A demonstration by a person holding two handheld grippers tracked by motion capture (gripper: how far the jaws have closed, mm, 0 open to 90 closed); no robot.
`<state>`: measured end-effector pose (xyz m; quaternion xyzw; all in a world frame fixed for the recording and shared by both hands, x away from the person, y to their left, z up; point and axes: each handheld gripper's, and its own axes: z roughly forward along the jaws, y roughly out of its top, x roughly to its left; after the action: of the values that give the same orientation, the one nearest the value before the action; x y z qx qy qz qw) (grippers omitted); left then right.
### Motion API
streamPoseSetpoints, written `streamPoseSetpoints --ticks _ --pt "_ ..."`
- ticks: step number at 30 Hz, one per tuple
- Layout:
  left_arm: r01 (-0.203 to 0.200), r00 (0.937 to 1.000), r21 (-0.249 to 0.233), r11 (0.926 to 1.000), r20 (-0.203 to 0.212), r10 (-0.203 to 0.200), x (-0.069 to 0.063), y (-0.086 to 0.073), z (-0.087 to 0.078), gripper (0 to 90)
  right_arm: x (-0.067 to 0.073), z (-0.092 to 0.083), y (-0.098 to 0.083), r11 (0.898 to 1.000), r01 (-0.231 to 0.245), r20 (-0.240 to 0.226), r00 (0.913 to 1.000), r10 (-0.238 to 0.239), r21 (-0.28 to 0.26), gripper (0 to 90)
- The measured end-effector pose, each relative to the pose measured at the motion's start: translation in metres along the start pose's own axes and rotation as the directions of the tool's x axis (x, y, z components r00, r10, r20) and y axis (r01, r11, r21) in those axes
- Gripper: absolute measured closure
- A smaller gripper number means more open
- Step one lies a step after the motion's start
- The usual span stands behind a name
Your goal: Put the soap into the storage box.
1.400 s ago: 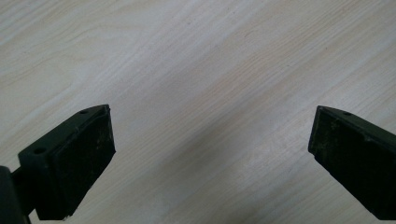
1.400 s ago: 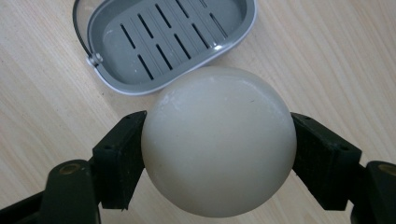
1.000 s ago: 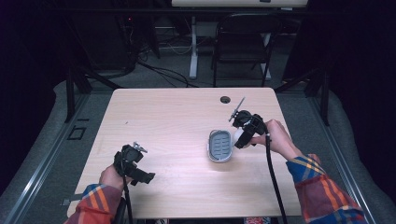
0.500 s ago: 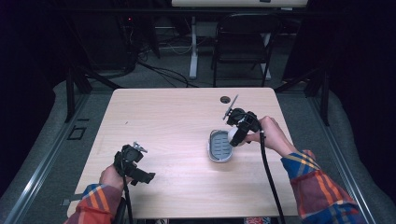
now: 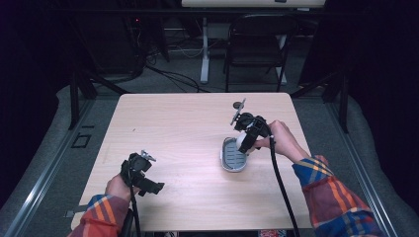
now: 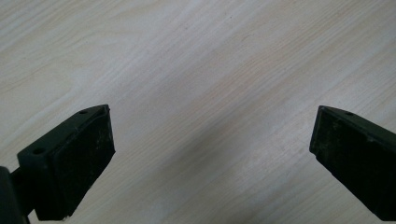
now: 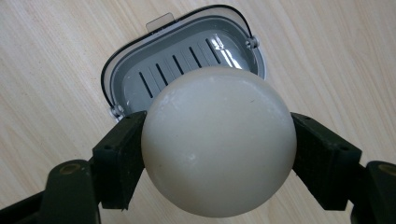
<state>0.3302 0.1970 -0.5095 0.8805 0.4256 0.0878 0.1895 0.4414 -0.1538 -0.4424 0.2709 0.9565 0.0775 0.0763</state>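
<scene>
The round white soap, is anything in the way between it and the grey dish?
Nothing visible is. The right gripper holds the round white soap just above the grey soap dish, whose slotted tray lies open and empty.

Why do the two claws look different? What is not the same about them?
The right claw is shut on a cream ball; the left claw is open and holds nothing. The right claw hangs over a grey slotted dish; the left claw has just bare wooden table under it. In the high view, the right claw is farther up the table than the left. Both have two black jaws.
</scene>
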Motion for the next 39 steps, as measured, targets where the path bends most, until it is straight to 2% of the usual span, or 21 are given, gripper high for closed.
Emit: streamPoseSetpoints --ticks 12,13,16,23,25,32,39 --pt "0.0 1.0 0.001 1.0 0.0 0.0 0.0 0.0 0.0 0.0 0.002 0.008 0.01 1.0 -0.001 -0.011 0.9999 0.001 0.006 24.1" --pt "0.0 1.0 0.001 1.0 0.0 0.0 0.0 0.0 0.0 0.0 0.002 0.009 0.013 1.0 0.012 -0.01 0.9999 -0.012 0.024 24.1" --pt "-0.001 1.0 0.001 1.0 0.001 0.001 0.0 0.0 0.0 0.0 0.004 0.012 0.016 1.0 0.016 -0.013 0.9998 -0.016 0.026 24.1" --pt "-0.001 1.0 0.004 1.0 0.003 0.001 0.0 0.0 0.001 0.0 0.005 0.025 0.023 1.0 0.011 -0.04 0.9991 -0.01 0.022 24.1" --pt "-0.001 1.0 0.0 1.0 -0.002 0.001 0.0 0.0 0.001 0.0 0.006 0.031 0.026 0.999 0.018 -0.049 0.9987 -0.016 0.036 24.1" --pt "-0.005 1.0 0.005 1.0 0.003 0.005 0.0 0.0 0.0 0.0 0.005 0.046 0.026 0.999 0.01 -0.059 0.9982 -0.007 0.047 24.1" --pt "-0.005 1.0 0.004 1.0 0.002 0.005 0.0 0.0 0.0 0.0 0.008 0.057 0.026 0.998 0.014 -0.045 0.9989 -0.011 0.059 24.1"
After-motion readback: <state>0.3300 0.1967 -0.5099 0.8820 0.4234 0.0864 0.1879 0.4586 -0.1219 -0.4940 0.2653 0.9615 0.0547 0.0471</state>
